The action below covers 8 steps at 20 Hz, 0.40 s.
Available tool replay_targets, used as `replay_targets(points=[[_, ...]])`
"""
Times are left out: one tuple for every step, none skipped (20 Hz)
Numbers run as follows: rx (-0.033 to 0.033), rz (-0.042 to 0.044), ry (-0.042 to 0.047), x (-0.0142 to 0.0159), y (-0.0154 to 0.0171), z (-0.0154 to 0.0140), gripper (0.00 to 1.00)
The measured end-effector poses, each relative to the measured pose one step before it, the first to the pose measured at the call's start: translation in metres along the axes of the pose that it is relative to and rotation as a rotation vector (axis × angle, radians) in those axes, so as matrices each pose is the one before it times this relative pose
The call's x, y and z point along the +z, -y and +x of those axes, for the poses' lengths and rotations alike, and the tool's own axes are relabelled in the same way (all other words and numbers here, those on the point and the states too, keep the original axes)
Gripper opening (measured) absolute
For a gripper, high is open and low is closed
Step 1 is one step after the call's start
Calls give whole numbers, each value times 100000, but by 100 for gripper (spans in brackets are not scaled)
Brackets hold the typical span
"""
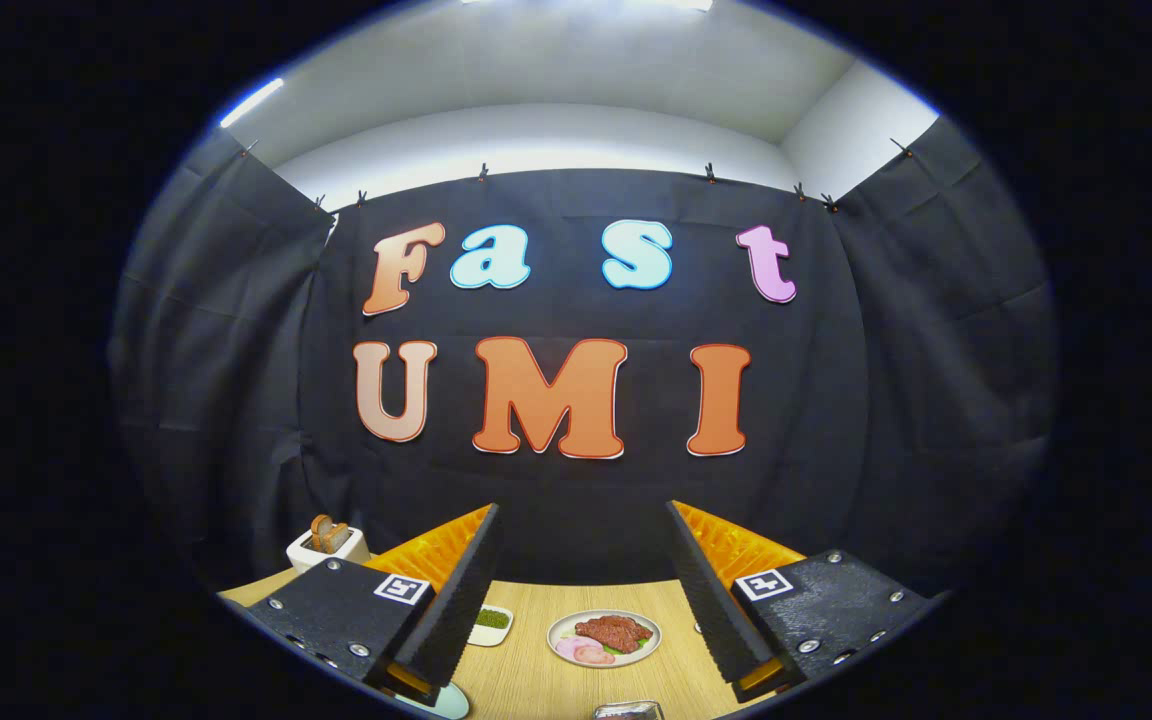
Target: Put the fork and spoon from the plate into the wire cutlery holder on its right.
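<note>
Hovering level above the wooden table (pixel 536 640), gripper (pixel 586 585) spread wide and empty, plate of meat (pixel 604 637) just ahead between its fingers

Wood-grain matt table (pixel 536 680); glossy plate (pixel 604 638); ribbed fingers (pixel 456 590).

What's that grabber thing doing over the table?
A person is holding the gripper up above a wooden table. Its fingers are wide open and hold nothing. Between them, farther along the table, sits a plate of food with meat and pink slices. A small dish of something green lies beside the left finger, and a white toaster with bread stands beyond that finger. I can't make out a fork, a spoon or a wire holder here, so the tidying hasn't visibly begun.
</note>
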<state>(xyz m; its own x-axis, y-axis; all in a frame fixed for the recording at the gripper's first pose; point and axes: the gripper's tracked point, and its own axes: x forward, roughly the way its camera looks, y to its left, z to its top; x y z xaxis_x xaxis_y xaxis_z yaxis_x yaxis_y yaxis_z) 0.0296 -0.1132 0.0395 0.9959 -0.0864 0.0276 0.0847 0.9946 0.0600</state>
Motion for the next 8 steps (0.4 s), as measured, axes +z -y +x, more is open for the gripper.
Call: replay_targets(points=[[698,246,685,194,-440,58,95],[244,-285,248,74,-237,111,96],[-697,-618,436,169,34,-2,96],[-485,-462,937,244,135,146,96],[17,-30,730,364,-187,63,96],[-234,268,649,229,-164,85,96],[36,487,290,98,-23,57,96],[-138,455,447,177,-147,1,96]])
